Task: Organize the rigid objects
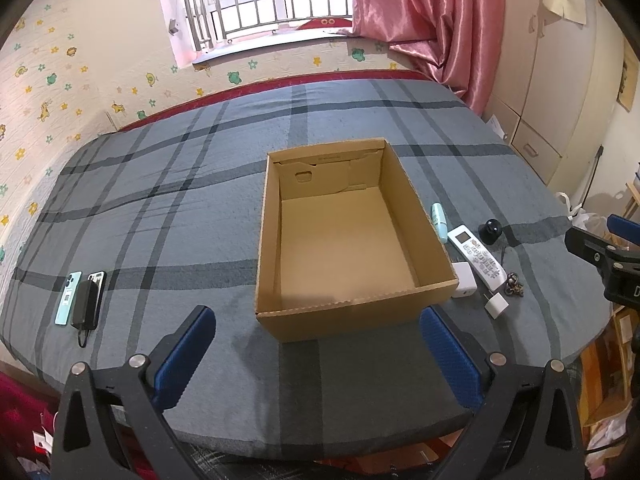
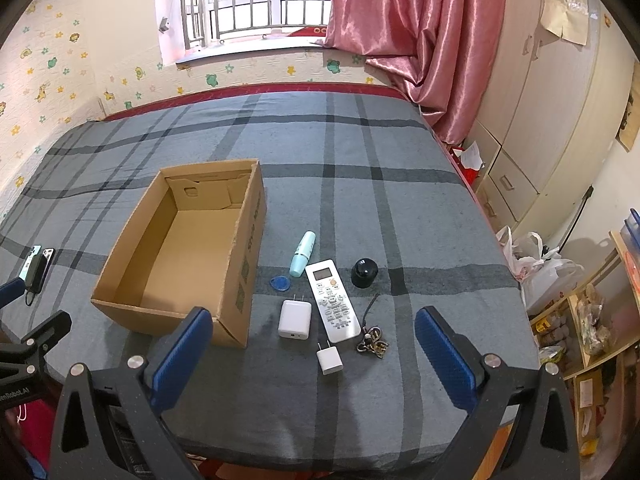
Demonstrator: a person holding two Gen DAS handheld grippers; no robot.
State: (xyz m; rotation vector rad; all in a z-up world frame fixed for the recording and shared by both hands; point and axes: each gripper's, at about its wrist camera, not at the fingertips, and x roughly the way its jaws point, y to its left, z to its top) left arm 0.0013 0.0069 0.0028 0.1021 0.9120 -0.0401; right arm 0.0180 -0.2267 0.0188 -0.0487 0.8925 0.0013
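1. grey plaid blanket covers the bed, with a barred window and a pink curtain up at 12 o'clock behind it.
2. cardboard box sits open and empty mid-bed, dead ahead of the left gripper, whose blue fingers stand wide apart with nothing between them.
3. right gripper hangs over the near edge, fingers spread wide too, gripping nothing; the box lies at its 10 o'clock.
4. small white plug lies straight ahead of the right gripper, with a larger white charger just beyond it at 11 o'clock.
5. white remote lies just beside the charger, and a bunch of keys rests by the remote's near end at 1 o'clock.
6. mint tube, a blue tag and a black round object sit farther back, near the remote's far end.
7. over at the left gripper's 9 o'clock, well apart from the box, a mint phone and a dark phone lie side by side with a black power bank on top.
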